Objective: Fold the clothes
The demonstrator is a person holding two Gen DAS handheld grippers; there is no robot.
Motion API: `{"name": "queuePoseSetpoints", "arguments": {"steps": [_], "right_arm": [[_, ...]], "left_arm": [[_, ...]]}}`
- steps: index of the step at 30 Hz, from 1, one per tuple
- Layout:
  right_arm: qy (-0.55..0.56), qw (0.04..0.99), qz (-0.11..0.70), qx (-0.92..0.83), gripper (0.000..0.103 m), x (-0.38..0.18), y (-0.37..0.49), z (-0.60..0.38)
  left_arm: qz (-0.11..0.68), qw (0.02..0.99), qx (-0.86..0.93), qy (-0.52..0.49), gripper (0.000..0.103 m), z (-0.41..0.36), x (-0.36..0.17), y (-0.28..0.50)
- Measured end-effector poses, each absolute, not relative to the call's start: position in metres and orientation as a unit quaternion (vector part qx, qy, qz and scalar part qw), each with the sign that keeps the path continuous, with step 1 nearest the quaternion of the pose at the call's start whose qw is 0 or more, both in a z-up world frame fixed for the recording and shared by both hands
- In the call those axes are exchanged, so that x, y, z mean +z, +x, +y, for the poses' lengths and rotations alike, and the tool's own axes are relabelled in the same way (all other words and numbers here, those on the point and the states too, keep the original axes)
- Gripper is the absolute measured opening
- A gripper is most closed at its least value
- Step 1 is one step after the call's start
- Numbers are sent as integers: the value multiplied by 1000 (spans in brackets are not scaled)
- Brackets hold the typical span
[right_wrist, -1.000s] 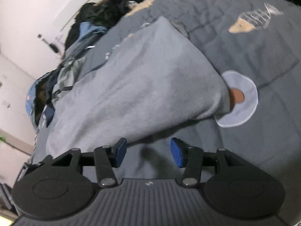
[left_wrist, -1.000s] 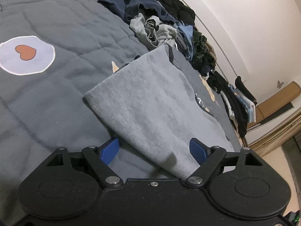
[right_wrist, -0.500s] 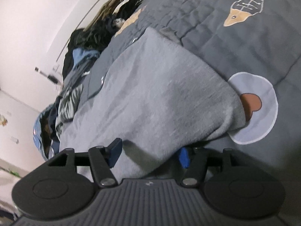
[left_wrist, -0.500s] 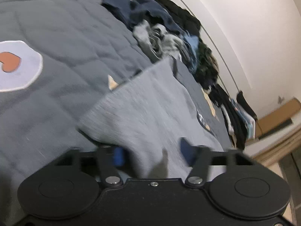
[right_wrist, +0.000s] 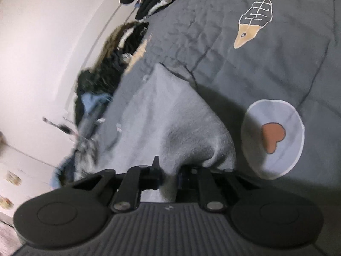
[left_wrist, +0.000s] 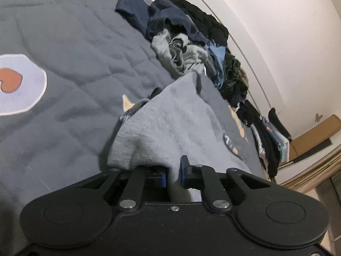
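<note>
A light grey fleece garment (left_wrist: 170, 128) lies partly folded on a dark grey quilt (left_wrist: 74, 42). My left gripper (left_wrist: 173, 173) is shut on its near edge, with cloth bunched between the blue pads. In the right wrist view the same grey garment (right_wrist: 162, 117) stretches away from me, and my right gripper (right_wrist: 169, 173) is shut on another part of its near edge. The cloth rises slightly off the quilt at both grips.
A heap of dark, blue and grey clothes (left_wrist: 191, 38) runs along the white wall (left_wrist: 277, 32) behind the garment. The quilt (right_wrist: 277, 74) carries a pale disc with a heart (right_wrist: 272, 138) and a fish-skeleton print (right_wrist: 253, 23). Stacked folded clothes (left_wrist: 275, 140) sit at the far end.
Both grippers moved forward onto the garment's near edge and went from open to shut on it. The edge is now pinched and bunched up.
</note>
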State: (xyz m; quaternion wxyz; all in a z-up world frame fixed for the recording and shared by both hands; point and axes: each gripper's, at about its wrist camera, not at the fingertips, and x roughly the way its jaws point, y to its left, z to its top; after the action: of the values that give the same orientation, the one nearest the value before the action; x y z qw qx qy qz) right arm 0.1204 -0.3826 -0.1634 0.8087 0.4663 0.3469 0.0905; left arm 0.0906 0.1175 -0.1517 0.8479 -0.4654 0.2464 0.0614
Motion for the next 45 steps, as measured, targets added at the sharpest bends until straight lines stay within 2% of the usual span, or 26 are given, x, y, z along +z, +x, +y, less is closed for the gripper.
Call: {"name": "queuePoseSetpoints", "arguments": {"steps": [4, 11, 16, 18, 19, 20, 21, 22, 24, 28, 32, 35, 37, 40, 45], "right_arm": [[472, 811, 326, 112, 5, -137, 108, -388], [415, 825, 372, 99, 5, -127, 80, -407], [344, 836, 424, 63, 6, -135, 65, -415], [296, 839, 455, 33, 12, -148, 62, -415], [272, 840, 470, 17, 27, -154, 60, -415], [265, 841, 472, 20, 29, -155, 60, -418], [264, 844, 466, 17, 30, -149, 59, -420], [264, 848, 460, 13, 36, -143, 58, -422], [234, 869, 435, 8, 39, -125, 49, -422], [205, 898, 388, 34, 43, -97, 49, -422], [196, 913, 347, 83, 46, -73, 64, -414], [214, 909, 339, 118, 49, -77, 88, -401], [241, 897, 346, 134, 49, -92, 101, -397], [277, 871, 386, 124, 49, -126, 109, -398], [258, 856, 442, 72, 46, -153, 111, -416]], "left_arm": [[242, 838, 61, -485, 7, 120, -133, 78], [267, 850, 42, -452, 7, 107, -105, 40], [349, 841, 58, -408, 7, 86, -122, 20], [402, 841, 76, -355, 15, 78, -134, 23], [410, 838, 80, -352, 15, 79, -138, 22], [417, 835, 85, -348, 17, 80, -140, 21], [416, 838, 93, -340, 24, 81, -137, 19], [413, 844, 108, -326, 40, 81, -130, 16], [391, 856, 138, -308, 53, 86, -116, 3], [324, 883, 145, -307, 53, 98, -89, -16], [263, 916, 53, -297, 53, 90, -60, 2], [236, 926, -28, -292, 53, 72, -51, 27], [224, 925, -68, -299, 58, 59, -52, 45], [230, 911, -108, -325, 58, 42, -68, 74], [290, 896, -85, -325, 58, 41, -114, 101]]}}
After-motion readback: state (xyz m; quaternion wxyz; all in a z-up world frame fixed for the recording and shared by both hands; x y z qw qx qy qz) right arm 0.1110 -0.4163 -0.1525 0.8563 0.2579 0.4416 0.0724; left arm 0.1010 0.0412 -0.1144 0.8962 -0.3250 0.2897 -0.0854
